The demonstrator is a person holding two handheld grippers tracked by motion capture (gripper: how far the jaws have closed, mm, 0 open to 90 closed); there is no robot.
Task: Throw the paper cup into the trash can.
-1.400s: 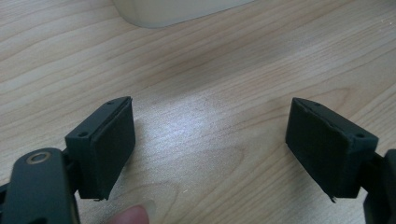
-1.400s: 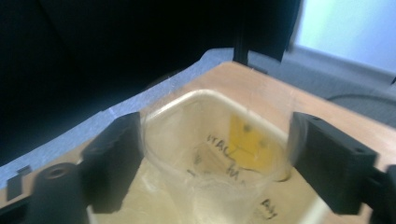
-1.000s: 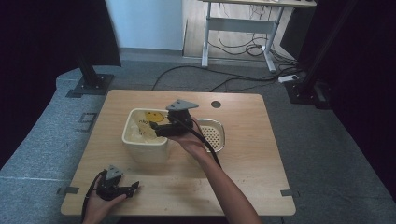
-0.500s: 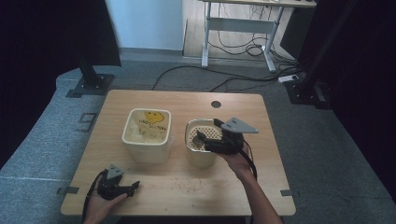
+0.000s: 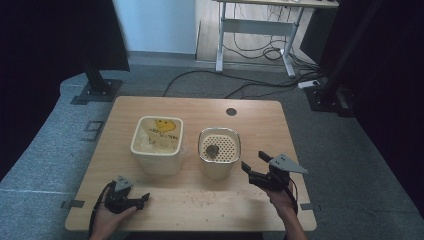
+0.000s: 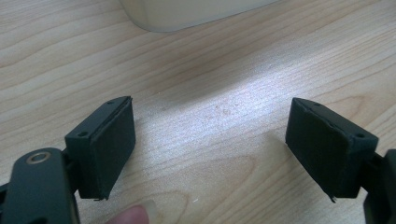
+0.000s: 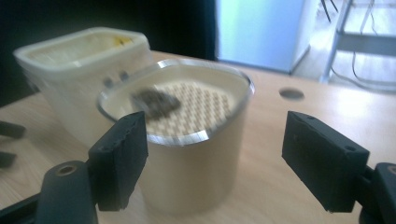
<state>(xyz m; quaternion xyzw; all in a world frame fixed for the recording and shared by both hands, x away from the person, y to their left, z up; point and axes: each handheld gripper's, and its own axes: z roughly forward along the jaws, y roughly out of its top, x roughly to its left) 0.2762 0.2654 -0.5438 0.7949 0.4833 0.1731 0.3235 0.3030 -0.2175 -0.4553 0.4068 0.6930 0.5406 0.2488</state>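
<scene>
Where the high view looked down, the round strainer cup (image 5: 219, 152) stood mid-frame beside the square tub (image 5: 156, 144), with the right gripper (image 5: 255, 168) just lower right of the cup, apart from it, and the left gripper (image 5: 141, 199) at lower left. Seen from the left gripper view, jaws spread wide over bare table (image 6: 219, 70). Seen from the right gripper view, wide jaws framed the cup (image 7: 187, 140), a dark lump (image 7: 154, 100) lying on its mesh.
</scene>
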